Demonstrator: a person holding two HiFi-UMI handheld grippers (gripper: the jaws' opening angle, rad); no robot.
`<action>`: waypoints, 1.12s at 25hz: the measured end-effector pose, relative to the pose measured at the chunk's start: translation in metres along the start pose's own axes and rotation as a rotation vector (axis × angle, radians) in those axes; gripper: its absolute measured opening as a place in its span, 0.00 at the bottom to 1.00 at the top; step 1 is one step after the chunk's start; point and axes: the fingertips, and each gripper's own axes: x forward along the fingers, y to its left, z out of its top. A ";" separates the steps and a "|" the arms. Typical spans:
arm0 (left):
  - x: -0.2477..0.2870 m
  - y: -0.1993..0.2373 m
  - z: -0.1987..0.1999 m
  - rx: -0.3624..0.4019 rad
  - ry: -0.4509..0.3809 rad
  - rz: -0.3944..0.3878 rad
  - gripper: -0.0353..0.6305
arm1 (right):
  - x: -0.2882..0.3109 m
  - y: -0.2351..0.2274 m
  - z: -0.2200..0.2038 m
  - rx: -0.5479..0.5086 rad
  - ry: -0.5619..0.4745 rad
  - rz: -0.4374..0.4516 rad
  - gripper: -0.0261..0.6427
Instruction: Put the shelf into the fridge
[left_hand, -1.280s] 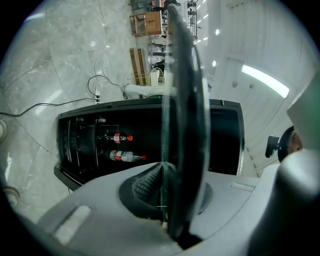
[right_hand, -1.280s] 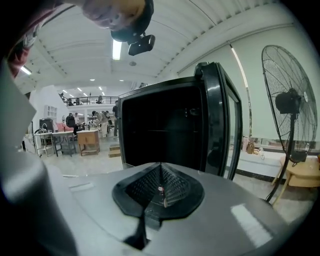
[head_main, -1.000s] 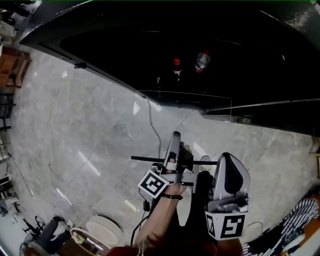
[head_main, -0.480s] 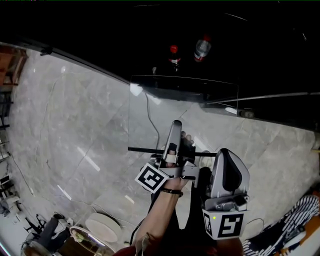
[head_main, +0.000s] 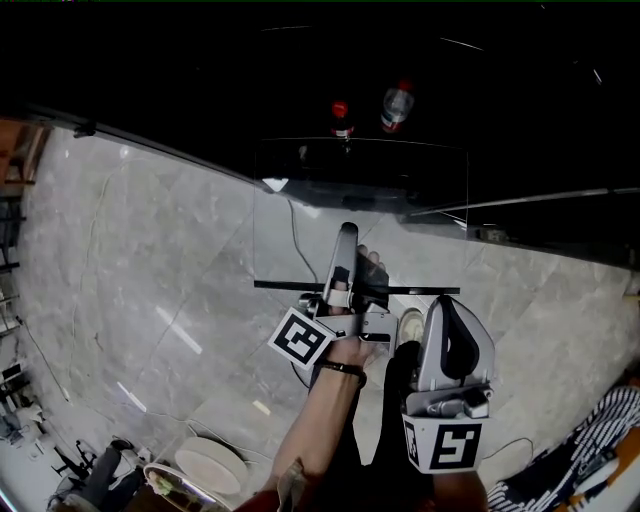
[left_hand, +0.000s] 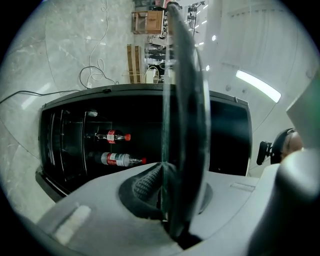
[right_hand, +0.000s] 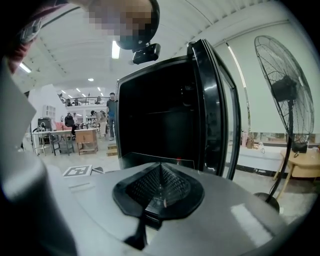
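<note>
A clear glass shelf (head_main: 360, 215) with a black front trim hangs level in front of the open fridge (head_main: 420, 60). My left gripper (head_main: 345, 240) is shut on the shelf's near edge, at the middle of the trim. In the left gripper view the shelf (left_hand: 185, 125) stands edge-on between the jaws of the left gripper (left_hand: 167, 170) and points at the dark fridge interior (left_hand: 150, 135). My right gripper (head_main: 447, 310) hangs just right of the shelf's near corner, shut and holding nothing. In the right gripper view, beyond the right gripper (right_hand: 160, 185), the shelf's thin edge (right_hand: 150, 162) shows.
Two bottles (head_main: 340, 115) (head_main: 396, 103) lie inside the fridge. The fridge door (right_hand: 215, 110) stands open on the right. A cable (head_main: 300, 235) runs over the marble floor. A white plate (head_main: 212, 465) lies at the lower left, and a standing fan (right_hand: 282, 90) is at the far right.
The left gripper has carried the shelf toward the fridge, and its far edge now reaches the dark opening. The right gripper has sunk a little beside it.
</note>
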 end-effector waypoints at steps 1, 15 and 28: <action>0.004 0.001 0.001 -0.002 0.002 -0.002 0.08 | 0.001 0.000 -0.001 -0.002 0.001 -0.002 0.04; 0.059 0.008 0.008 -0.030 0.004 -0.007 0.08 | 0.011 0.005 -0.004 -0.026 0.004 -0.007 0.04; 0.112 0.011 0.016 -0.025 0.022 0.030 0.08 | 0.020 0.010 -0.001 -0.008 0.000 0.002 0.04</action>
